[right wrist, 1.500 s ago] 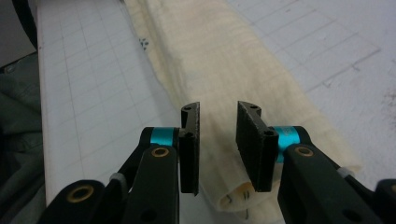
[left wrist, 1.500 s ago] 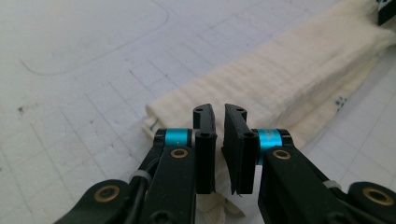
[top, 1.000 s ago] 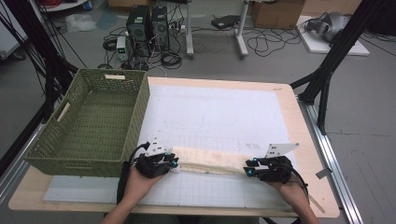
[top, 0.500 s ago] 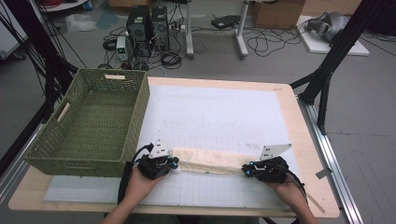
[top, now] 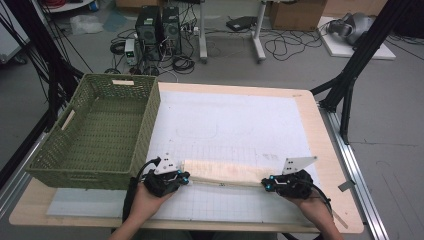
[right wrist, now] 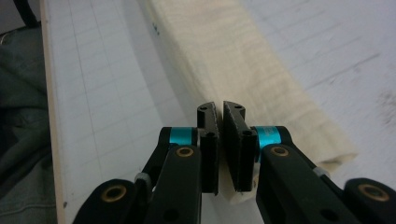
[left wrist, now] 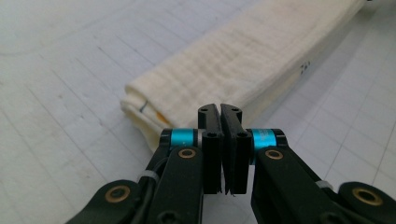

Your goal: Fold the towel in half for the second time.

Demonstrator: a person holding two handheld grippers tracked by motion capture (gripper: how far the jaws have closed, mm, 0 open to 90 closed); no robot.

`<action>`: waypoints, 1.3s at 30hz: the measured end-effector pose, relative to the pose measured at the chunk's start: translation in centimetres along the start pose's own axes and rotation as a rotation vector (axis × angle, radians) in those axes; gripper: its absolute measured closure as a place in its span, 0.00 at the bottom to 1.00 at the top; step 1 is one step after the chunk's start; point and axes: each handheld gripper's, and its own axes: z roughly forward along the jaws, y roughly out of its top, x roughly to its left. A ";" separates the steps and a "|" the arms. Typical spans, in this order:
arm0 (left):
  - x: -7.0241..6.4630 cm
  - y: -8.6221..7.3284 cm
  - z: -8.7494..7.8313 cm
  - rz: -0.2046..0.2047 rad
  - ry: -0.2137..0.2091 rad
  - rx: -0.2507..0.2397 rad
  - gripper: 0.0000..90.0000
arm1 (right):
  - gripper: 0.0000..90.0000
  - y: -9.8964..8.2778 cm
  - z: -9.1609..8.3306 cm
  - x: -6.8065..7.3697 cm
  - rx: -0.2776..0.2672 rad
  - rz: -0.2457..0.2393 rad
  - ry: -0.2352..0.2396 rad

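A long folded cream cloth [top: 225, 171] lies across the white gridded mat [top: 230, 120] near the table's front edge. My left gripper [top: 186, 179] is at the cloth's left end, my right gripper [top: 266, 184] at its right end, and both point inward along it. In the left gripper view the jaws [left wrist: 220, 109] stand together at the cloth's [left wrist: 243, 65] near corner, with its edge running in behind them. In the right gripper view the jaws [right wrist: 219, 108] are closed with cream fabric [right wrist: 243, 60] showing between and under them.
A green woven basket [top: 146, 125] with nothing in it stands on the left of the table, close to my left hand. The wooden table edge [top: 330, 150] runs along the right. Cables, computer cases and stand legs are on the floor beyond.
The right gripper has edged a little left toward the cloth's end. The left gripper and the cloth look much the same.
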 end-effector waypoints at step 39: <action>1.4 0.9 1.8 0.020 0.063 0.003 0.73 | 0.64 -0.6 0.2 -1.0 -0.022 0.008 -0.089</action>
